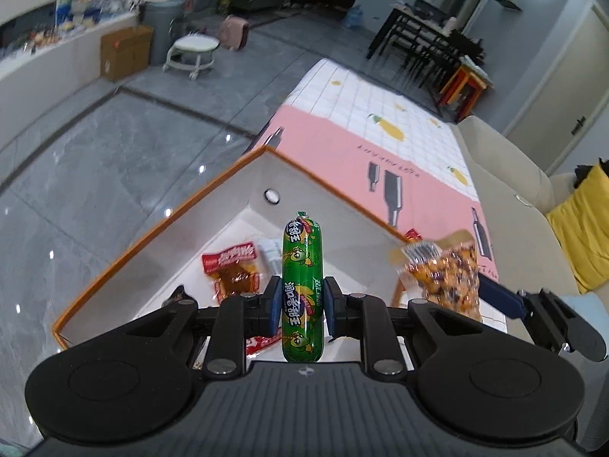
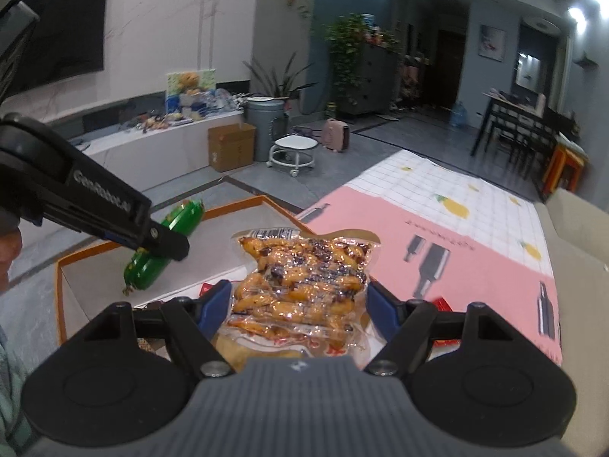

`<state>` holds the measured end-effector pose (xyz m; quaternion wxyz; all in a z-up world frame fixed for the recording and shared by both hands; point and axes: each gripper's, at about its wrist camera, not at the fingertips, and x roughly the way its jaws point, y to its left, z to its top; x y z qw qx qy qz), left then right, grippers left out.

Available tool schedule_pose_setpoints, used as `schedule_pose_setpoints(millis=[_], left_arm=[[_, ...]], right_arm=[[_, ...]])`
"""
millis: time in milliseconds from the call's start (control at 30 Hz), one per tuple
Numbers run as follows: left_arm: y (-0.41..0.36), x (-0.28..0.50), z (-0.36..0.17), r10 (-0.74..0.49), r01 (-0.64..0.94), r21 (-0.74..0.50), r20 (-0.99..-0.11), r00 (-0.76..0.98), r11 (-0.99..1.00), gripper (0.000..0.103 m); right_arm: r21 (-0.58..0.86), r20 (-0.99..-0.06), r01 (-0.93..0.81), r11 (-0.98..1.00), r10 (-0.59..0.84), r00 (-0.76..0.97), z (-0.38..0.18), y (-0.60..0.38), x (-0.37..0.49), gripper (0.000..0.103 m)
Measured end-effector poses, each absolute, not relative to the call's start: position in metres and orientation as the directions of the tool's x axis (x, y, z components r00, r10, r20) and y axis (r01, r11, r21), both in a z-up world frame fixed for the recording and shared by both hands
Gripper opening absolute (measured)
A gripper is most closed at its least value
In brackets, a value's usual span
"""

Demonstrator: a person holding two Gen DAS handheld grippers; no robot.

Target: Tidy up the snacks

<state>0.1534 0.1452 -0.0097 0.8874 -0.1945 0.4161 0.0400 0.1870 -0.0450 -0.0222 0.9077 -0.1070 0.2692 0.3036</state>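
My left gripper (image 1: pixel 302 306) is shut on a green sausage stick (image 1: pixel 302 289) that stands lengthways between its blue pads, above a white box with an orange rim (image 1: pixel 160 228). In the right wrist view the same green sausage stick (image 2: pixel 167 243) hangs over the box (image 2: pixel 61 266) in the left gripper (image 2: pixel 167 245). My right gripper (image 2: pixel 298 304) is shut on a clear vacuum pack of orange-brown snack (image 2: pixel 304 278), held by its two sides above the box's near corner. That vacuum pack (image 1: pixel 445 278) shows at the right of the left wrist view.
Inside the box lie a red-labelled brown snack packet (image 1: pixel 234 266) and other small packets. The box stands on a pink and white checked tablecloth (image 1: pixel 342 144). A beige sofa with a yellow cushion (image 1: pixel 582 228) is on the right. A small red packet (image 2: pixel 443 302) lies on the cloth.
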Motion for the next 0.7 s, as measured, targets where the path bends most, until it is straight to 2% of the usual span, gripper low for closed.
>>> schedule_pose_setpoints(millis=[100,267,533,700], left_arm=[[0.157,0.158,-0.022,-0.107,-0.252,-0.329,-0.774,0.624,0.91,0.024],[0.166,0.167,-0.039,-0.058,-0.28,-0.267,-0.812,0.581,0.922,0.024],[0.172,0.181,-0.063,-0.011,-0.285,-0.19,-0.849,0.528,0.939,0.024],[0.175,0.182,-0.074,-0.023,-0.292,-0.2,-0.858,0.513,0.935,0.024]], right_arm=[[-0.076,-0.562,-0.635,0.768,0.493,0.664,-0.027,-0.027,0.197,0.074],[-0.182,-0.591,-0.685,0.705,0.478,0.65,-0.044,0.004,0.208,0.074],[-0.279,-0.664,-0.756,0.593,0.449,0.597,-0.078,0.043,0.229,0.074],[-0.314,-0.689,-0.776,0.547,0.431,0.583,-0.089,0.058,0.239,0.074]])
